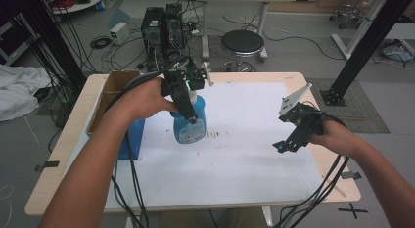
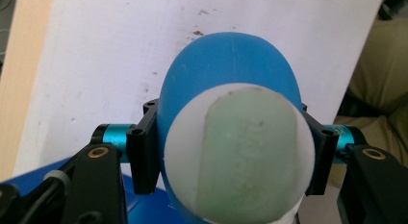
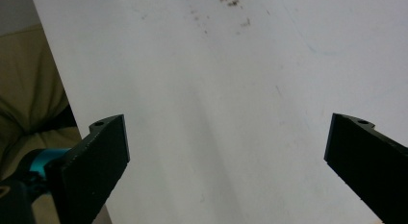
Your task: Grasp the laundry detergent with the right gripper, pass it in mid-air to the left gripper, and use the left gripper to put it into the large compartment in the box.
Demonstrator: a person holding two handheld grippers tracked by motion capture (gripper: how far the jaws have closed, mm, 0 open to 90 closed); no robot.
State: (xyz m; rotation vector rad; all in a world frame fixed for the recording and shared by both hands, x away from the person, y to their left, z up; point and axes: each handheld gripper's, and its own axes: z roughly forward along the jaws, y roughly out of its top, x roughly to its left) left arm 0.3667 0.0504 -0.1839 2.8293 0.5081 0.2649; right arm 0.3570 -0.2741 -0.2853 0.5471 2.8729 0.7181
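- My left gripper pinched the blue bottle at its neck, upright on the white mat, just right of a cardboard box
- My right gripper hung spread wide over bare mat, well apart
- Wooden table; black stool and cables beyond
- Bottle smooth, rounded plastic; mat speckled with dark marks
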